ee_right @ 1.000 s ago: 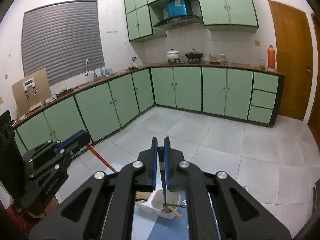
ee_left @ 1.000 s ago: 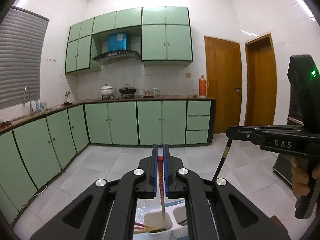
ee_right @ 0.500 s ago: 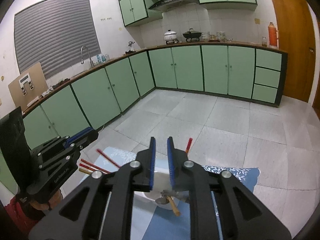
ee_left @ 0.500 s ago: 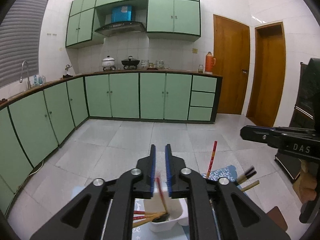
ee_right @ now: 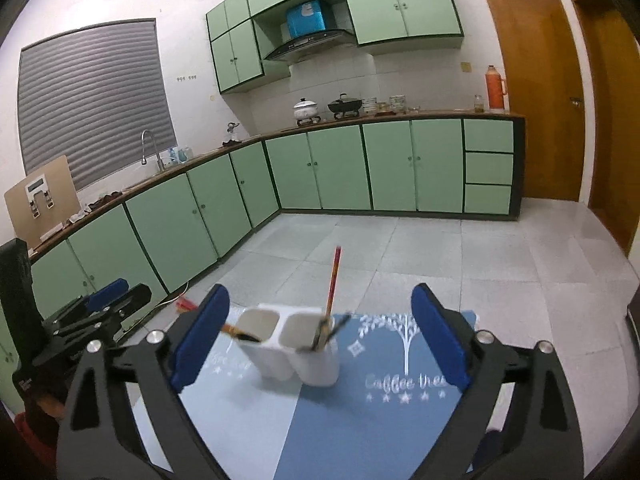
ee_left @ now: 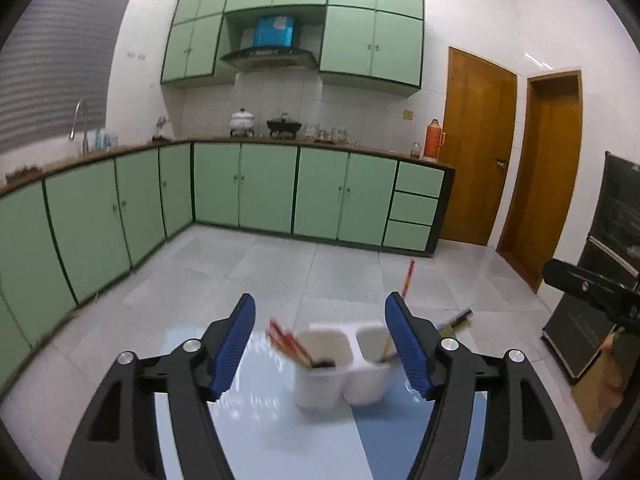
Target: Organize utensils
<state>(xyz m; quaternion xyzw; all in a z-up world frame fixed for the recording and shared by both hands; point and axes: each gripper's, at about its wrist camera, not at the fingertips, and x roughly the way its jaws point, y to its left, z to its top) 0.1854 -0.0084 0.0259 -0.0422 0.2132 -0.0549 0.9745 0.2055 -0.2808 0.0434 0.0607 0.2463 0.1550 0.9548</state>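
White two-cup holder [ee_right: 296, 350] with red chopstick [ee_right: 333, 280] standing near-upright, tip up; both hand-held grippers [ee_left: 320, 346] [ee_right: 320, 340] just spread, empty.

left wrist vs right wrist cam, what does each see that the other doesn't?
Left wrist only: second brown door, dark board, right claw's body at the edge.
Right wrist only: tree print on the blue mat, tan board on the counter, left claw.
Both: white two-cup holder with chopsticks, green cabinets, orange flask; each claw open, empty.
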